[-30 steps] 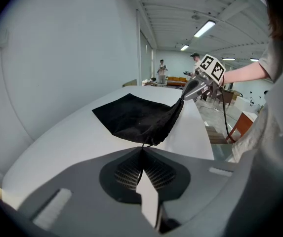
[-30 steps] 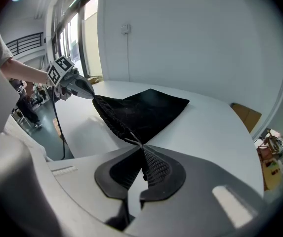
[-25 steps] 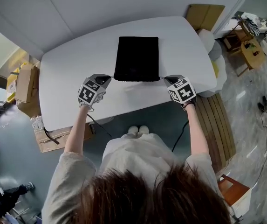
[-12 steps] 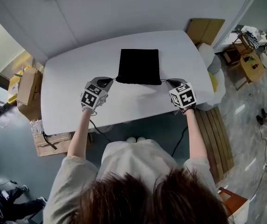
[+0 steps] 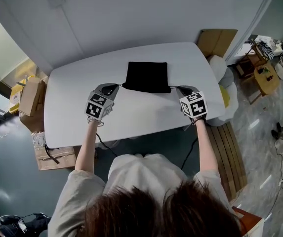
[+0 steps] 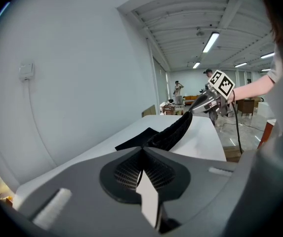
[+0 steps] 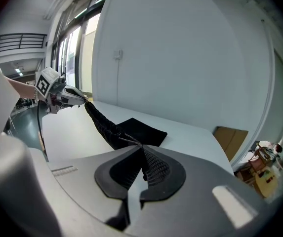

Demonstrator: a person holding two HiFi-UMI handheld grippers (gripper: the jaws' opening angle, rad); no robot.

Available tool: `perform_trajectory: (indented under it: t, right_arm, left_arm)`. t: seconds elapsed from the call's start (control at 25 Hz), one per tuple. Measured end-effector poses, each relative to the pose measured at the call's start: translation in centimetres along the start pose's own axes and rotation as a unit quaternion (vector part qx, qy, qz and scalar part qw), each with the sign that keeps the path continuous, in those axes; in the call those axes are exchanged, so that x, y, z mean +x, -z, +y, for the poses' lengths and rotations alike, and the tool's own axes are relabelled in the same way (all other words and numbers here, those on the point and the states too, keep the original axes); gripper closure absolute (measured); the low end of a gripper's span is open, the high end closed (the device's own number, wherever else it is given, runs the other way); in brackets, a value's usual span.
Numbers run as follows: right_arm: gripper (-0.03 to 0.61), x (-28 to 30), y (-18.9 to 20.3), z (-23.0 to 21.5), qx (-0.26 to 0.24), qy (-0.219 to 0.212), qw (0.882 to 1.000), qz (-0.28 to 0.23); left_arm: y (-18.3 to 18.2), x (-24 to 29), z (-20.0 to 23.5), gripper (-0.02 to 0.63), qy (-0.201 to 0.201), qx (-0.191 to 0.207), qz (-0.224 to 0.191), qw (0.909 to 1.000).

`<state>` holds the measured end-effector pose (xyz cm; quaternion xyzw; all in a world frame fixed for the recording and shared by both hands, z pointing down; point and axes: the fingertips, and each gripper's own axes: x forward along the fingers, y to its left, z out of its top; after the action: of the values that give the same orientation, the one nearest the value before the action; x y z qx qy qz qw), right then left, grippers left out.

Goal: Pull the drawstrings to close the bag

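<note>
Where the white table (image 5: 131,115) bears the work, the left gripper (image 5: 114,86) sits at the near-left corner of the black bag (image 5: 147,76), jaws pressed together on the left drawstring end (image 6: 143,146). The bag lies mid-table toward the far edge, its gathered mouth edge raised and stretched between both grippers. The right gripper (image 5: 179,88) stands at the near-right corner, jaws pinching the right drawstring end (image 7: 127,140).

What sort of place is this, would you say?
Probably an open workshop or lab space: a plain white table, cardboard boxes on the floor beside it, and strip lights overhead.
</note>
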<state>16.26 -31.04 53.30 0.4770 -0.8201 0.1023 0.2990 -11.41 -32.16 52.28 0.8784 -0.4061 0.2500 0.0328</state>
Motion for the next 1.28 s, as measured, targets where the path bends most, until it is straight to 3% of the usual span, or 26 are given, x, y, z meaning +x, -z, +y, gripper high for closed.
perform_trajectory:
  t: [0.6, 1.28]
  right_arm:
    - [0.566, -1.3, -6.0, -2.2, 0.002, 0.035, 0.996, -0.077]
    - [0.566, -3.5, -11.6, -4.9, 0.019, 0.057, 0.986, -0.156]
  left_arm:
    - [-4.0, -1.6, 2.6, 0.611, -0.046, -0.014, -0.066, 0.9967]
    - [-10.0, -3.3, 4.3, 0.612, -0.070, 0.004, -0.130, 0.9890]
